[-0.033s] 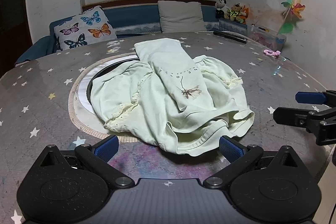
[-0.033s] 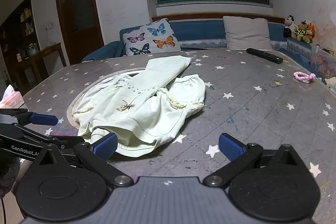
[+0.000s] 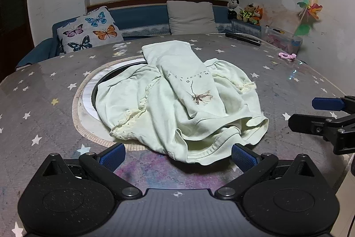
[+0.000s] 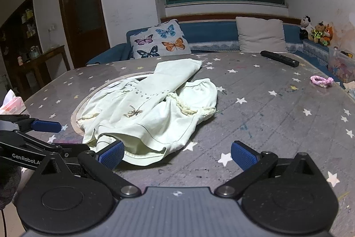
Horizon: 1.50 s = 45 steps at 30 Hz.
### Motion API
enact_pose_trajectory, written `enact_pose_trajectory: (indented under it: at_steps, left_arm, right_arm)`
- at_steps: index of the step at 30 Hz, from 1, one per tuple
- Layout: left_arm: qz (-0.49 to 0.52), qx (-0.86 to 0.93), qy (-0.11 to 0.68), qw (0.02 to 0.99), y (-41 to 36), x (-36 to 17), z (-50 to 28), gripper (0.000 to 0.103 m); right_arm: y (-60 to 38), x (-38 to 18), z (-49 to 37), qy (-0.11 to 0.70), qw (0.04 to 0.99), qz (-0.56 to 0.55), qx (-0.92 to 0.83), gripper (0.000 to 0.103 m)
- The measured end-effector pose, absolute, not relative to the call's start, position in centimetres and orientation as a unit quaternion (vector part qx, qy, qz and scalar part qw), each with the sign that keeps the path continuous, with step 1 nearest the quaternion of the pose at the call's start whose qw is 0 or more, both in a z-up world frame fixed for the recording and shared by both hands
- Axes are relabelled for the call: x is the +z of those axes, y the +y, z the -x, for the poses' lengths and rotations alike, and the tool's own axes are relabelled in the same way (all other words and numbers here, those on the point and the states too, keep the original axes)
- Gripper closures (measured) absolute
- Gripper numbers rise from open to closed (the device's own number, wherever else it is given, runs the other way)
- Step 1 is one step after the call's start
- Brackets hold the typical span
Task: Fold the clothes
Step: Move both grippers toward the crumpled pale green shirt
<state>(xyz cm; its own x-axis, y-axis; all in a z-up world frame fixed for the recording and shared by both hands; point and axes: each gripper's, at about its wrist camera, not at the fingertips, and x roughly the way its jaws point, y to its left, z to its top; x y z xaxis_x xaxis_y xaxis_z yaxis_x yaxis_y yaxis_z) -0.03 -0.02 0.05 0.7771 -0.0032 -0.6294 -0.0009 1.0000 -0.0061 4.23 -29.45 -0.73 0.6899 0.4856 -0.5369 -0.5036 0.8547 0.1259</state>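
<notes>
A pale green garment [image 3: 177,103] with lace trim and a dragonfly print lies crumpled on the grey star-patterned table [image 3: 44,86], partly over a round inset. It also shows in the right wrist view [image 4: 150,112]. My left gripper [image 3: 177,156] is open and empty, its blue pads [image 3: 113,154] either side of the garment's near hem. My right gripper [image 4: 177,154] is open and empty at the garment's near right corner; it also shows at the right edge of the left wrist view [image 3: 319,114]. The left gripper shows in the right wrist view [image 4: 46,137].
A black remote [image 4: 279,58] and a pink hair tie [image 4: 321,81] lie on the far right of the table. A clear toy box [image 3: 286,41] stands at the right edge. A tissue pack [image 4: 12,103] sits at the left. A sofa with cushions [image 4: 162,41] is behind.
</notes>
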Motion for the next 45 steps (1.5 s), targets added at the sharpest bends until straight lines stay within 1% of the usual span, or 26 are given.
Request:
enact_pose_trajectory:
  at_steps: [19,27,45]
  left_arm:
    - [0.008,-0.001,0.323,0.946,0.1,0.7,0.4,0.0]
    - [0.009,0.0,0.324,0.946,0.3,0.7,-0.1,0.0]
    - [0.0,0.037,0.321,0.946,3.1,1.7,-4.6,0.001]
  right_arm:
    - [-29.2,-0.5,-3.3,0.287,0.92,0.019,0.266,0.0]
    - [-29.4,-0.4,-4.2,0.294,0.919,0.012,0.263,0.0]
    - [-29.1,-0.7,-8.3,0.317,0.915,0.005,0.251,0.0]
